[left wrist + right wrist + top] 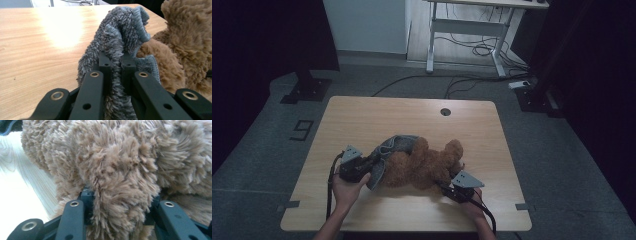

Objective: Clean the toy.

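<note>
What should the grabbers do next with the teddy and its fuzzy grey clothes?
Probably the left gripper should pull the grey garment gently away, while the right gripper holds the teddy bear steady: both are already clamped on.

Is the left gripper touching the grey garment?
Touching. In the left gripper view, the left gripper has both jaws pressed into the grey garment, pinching a fold.

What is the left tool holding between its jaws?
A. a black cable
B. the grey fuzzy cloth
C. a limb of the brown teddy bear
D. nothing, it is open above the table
B: in the left gripper view the left tool has its jaws pressed together on a fold of the grey fuzzy cloth, beside the brown teddy bear.
</note>
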The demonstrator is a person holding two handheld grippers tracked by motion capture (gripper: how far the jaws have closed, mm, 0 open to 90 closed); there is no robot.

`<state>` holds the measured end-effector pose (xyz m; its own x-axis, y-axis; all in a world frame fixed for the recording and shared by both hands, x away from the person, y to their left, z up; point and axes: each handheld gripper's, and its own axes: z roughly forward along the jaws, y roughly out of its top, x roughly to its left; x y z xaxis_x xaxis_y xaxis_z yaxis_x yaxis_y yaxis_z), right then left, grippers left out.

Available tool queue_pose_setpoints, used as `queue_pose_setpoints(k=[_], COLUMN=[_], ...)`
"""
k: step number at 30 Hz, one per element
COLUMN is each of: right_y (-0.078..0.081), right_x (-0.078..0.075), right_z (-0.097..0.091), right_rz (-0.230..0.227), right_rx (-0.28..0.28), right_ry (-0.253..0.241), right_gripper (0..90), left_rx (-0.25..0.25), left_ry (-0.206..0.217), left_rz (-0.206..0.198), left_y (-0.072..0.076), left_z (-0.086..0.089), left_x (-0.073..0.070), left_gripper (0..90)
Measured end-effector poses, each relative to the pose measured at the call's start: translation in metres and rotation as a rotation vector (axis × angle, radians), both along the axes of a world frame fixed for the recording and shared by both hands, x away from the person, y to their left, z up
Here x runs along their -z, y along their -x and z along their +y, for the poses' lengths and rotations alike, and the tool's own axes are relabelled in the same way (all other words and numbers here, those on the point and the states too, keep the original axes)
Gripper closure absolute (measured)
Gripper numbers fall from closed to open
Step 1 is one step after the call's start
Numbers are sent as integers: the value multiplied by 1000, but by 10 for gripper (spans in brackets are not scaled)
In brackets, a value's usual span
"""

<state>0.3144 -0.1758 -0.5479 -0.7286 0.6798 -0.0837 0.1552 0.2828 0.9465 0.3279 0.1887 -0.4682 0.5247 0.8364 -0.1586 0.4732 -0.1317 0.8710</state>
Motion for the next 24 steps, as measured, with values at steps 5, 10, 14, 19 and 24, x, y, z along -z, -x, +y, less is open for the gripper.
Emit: queue_pose_setpoints(k=[5,10,14,19,24], right_y=[0,1,3,8,17], right_x=[0,0,-1,-6,-22], right_z=[0,1,0,-3,-13], right_rz=[-5,-22,-26,-5,-2], right_rx=[-1,0,-3,-1,2], right_ry=[5,28,42,34,-24], right_gripper=[575,573,535,354,267], left_rx=[34,85,126,135,143], left_ry=[-37,-74,-109,-79,-46], left_rz=[-57,-38,22,23,21], left_y=[-2,-22,-31,-21,-14], left_z=[-24,-60,-79,-75,-69], left_x=[-22,-32,-17,-1,3], left_gripper=[827,824,823,828,830])
